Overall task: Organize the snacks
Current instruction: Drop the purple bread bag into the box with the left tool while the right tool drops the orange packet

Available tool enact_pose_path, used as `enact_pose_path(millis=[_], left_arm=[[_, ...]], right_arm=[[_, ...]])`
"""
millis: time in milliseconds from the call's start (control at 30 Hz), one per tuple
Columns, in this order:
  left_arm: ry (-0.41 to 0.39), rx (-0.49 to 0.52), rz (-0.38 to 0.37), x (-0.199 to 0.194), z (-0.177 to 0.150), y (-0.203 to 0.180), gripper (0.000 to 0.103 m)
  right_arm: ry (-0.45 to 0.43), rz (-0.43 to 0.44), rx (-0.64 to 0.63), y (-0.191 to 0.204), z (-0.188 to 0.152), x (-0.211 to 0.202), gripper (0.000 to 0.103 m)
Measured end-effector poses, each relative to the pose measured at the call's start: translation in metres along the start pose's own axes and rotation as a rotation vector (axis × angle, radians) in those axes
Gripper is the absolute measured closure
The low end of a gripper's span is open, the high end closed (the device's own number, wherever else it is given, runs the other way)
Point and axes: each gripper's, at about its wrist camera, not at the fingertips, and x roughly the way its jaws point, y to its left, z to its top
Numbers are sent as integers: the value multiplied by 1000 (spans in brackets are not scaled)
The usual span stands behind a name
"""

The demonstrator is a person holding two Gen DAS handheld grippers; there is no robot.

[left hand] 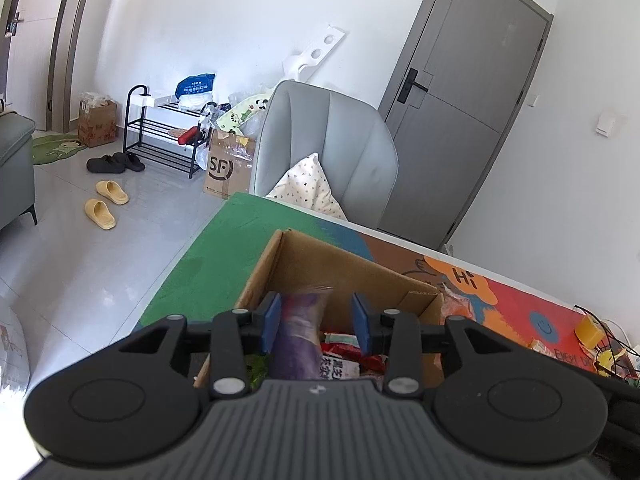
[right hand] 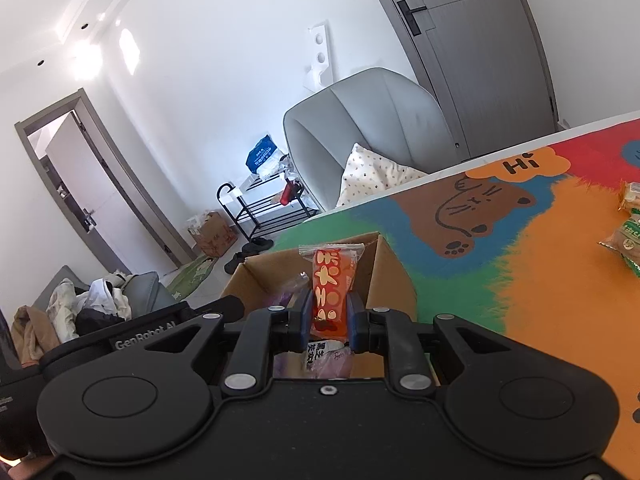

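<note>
An open cardboard box (left hand: 340, 264) stands on a colourful cartoon mat (left hand: 224, 256) and holds several snack packets. My left gripper (left hand: 316, 320) is open above the box; a blurred purple packet (left hand: 300, 336) sits between its blue pads, touching the left one and apart from the right one. My right gripper (right hand: 330, 316) is shut on an orange snack packet (right hand: 332, 280), held upright over the same box (right hand: 384, 276). A white and purple packet (right hand: 324, 354) lies in the box below it.
More snack packets (right hand: 628, 236) lie on the mat at the far right. A yellow object and cables (left hand: 592, 332) sit at the mat's right end. A grey armchair (left hand: 332, 148) with a pillow stands behind the table. A shoe rack and boxes stand on the floor.
</note>
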Motion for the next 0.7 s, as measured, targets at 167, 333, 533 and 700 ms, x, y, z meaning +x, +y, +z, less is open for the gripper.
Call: enact_pose_path(millis=[167,333,533,700], left_arm=[[-31,-15,16,-11,3,10,51],[-46,-32,47,-16,4,16,40],[-56,-26,61,-18,0,8,17],[-57,-5,59,-18,-7,-7,7]], right_arm=[[12,22,3,6,4,14,84],[27,60,10,12,7,27,77],[-2,32,53,-6,5,6,69],[-37,-10,63,-21,4,-15,59]])
